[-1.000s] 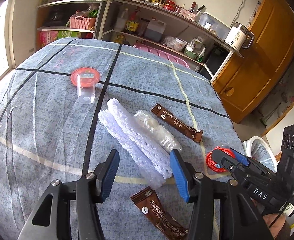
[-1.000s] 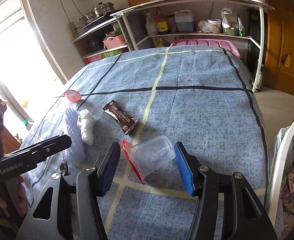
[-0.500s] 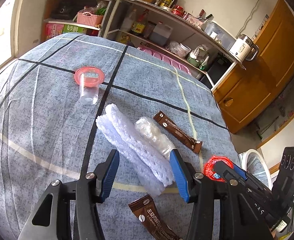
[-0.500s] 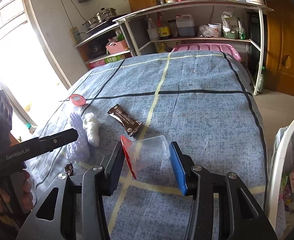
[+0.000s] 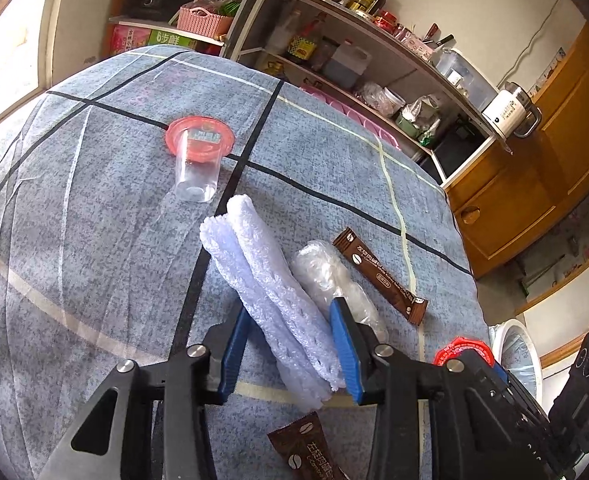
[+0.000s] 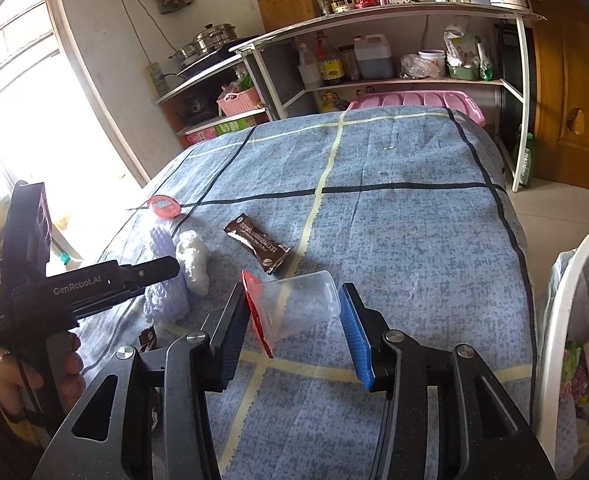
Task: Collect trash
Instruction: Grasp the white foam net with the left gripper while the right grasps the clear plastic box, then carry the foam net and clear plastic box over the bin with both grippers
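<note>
White foam netting lay on the blue checked cloth, its near end between the closing jaws of the left gripper, whose pads looked to be just meeting its sides. Just beside the netting were a clear plastic wad and a brown sachet, with a red-lidded cup past its far end. Near the netting, the right gripper was clamped on a clear cup with a red lid, close to the white bin
</note>
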Tool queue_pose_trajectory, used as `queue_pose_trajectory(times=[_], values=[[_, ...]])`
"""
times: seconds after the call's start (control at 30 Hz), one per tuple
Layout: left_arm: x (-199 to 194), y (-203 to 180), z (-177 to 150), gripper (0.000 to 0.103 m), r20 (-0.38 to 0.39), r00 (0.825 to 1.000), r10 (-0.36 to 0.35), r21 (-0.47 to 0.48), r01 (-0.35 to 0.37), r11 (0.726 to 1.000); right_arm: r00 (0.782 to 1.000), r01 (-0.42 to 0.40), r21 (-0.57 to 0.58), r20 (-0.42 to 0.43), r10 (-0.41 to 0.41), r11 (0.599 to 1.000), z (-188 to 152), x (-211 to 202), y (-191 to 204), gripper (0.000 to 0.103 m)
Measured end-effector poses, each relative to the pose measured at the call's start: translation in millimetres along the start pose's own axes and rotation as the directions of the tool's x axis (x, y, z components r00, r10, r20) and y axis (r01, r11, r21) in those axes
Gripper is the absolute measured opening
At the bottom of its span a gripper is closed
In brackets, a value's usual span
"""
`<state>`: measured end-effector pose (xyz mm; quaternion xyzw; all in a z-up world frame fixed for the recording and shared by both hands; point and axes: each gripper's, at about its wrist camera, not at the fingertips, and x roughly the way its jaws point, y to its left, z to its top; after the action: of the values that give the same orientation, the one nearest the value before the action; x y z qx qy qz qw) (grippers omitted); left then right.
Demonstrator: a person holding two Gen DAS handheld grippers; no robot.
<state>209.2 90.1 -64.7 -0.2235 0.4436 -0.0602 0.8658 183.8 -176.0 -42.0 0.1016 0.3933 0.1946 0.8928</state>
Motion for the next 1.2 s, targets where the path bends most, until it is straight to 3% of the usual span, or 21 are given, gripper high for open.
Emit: queue_pose_trajectory(times=[0.3, 0.7, 1.2], values=[[-8, -5, -1, 0.025, 0.015, 1.000, 0.004, 0.019, -0.004, 1.000, 1.000, -0.002, 0.010, 0.017, 0.002, 1.000, -1, -8, -3, 0.046], [-38, -20, -3, 0.024, 0.061, 0.998, -0.018, 0.054, 0.015, 0.998, 0.999, -0.004, 0.034, 0.053, 0.003, 0.999, -1, -32, -8, 0.046], [-60, -88, -28, 0.024, 0.045, 0.993, -0.112, 0.203, 0.101, 0.974, 0.990, 0.044, 0.107, 0.126, -0.058, 0.993, -7, -86, -42, 0.046]])
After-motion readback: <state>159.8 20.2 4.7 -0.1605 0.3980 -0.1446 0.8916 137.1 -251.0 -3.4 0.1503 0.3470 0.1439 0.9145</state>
